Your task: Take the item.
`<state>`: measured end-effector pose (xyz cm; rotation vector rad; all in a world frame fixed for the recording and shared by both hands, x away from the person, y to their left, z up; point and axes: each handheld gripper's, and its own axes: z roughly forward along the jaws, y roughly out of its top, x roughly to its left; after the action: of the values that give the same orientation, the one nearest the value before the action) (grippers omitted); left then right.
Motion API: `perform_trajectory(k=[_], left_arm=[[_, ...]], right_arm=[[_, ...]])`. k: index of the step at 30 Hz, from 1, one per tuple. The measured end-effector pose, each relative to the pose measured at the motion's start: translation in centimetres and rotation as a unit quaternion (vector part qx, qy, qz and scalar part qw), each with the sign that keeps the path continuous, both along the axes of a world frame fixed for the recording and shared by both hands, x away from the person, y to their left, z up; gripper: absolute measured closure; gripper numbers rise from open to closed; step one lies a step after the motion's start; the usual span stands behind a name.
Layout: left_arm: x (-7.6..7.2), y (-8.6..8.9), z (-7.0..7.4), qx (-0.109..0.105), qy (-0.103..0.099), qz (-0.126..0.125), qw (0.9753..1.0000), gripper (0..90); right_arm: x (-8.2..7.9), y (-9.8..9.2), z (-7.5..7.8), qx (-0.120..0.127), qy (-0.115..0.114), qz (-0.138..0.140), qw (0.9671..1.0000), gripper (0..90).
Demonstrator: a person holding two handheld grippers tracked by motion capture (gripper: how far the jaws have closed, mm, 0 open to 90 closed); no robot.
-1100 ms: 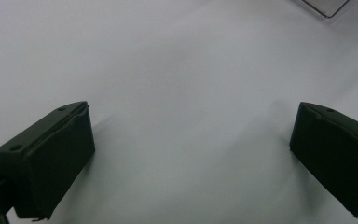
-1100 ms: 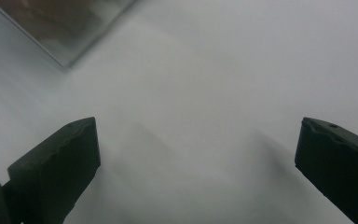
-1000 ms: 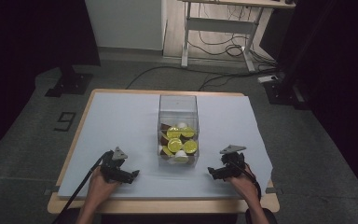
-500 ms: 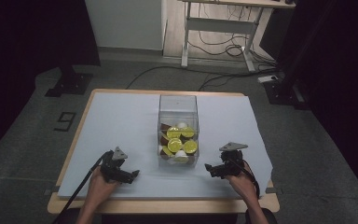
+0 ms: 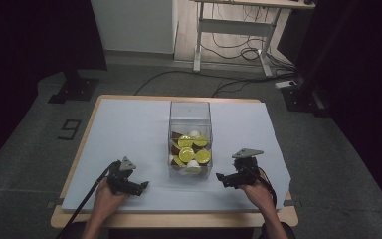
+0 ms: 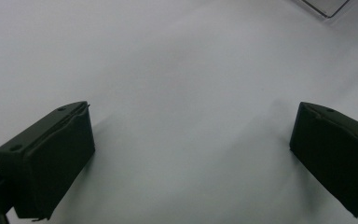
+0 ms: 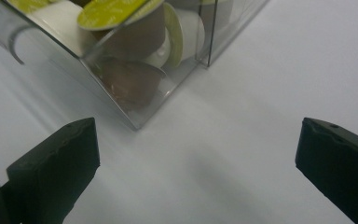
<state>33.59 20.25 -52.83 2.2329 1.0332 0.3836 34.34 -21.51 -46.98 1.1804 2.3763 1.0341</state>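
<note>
The white-covered table (image 5: 129,124) spreads under me. The clear plastic box (image 5: 190,117) stands at its middle, with yellow-lidded coffee capsules (image 5: 186,153) piled inside. My right gripper (image 5: 225,178), jaws spread and empty, sits just beside the box's near corner; my left gripper (image 5: 142,187), also spread, rests well apart.

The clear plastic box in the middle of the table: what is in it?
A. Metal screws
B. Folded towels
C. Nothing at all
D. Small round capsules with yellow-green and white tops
D: the high view shows the clear plastic box partly filled with small round capsules, yellow-green, white and brown, and the right gripper view shows them through its wall, just beyond the open right tongs.
</note>
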Motion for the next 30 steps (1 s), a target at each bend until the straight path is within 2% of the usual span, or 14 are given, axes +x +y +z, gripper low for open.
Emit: perform_trajectory(k=[5,15,22,26,30], left_arm=[[0.0,0.0,0.0,0.0,0.0,0.0,1.0,0.0],[0.0,0.0,0.0,0.0,0.0,0.0,1.0,0.0],[0.0,0.0,0.0,0.0,-0.001,0.0,1.0,0.0],[0.0,0.0,0.0,0.0,-0.001,0.001,1.0,0.0],[0.0,0.0,0.0,0.0,-0.001,0.001,1.0,0.0]], right_arm=[[0.0,0.2,0.8,0.004,0.008,0.0,1.0,0.1],[0.1,1.1,2.8,0.008,-0.004,0.01,0.9999,0.6],[0.4,2.3,4.0,0.004,-0.015,0.029,0.9995,0.8],[0.6,3.0,4.5,0.003,-0.015,0.04,0.9991,0.8],[1.0,3.6,4.8,0.001,-0.013,0.04,0.9991,1.3]])
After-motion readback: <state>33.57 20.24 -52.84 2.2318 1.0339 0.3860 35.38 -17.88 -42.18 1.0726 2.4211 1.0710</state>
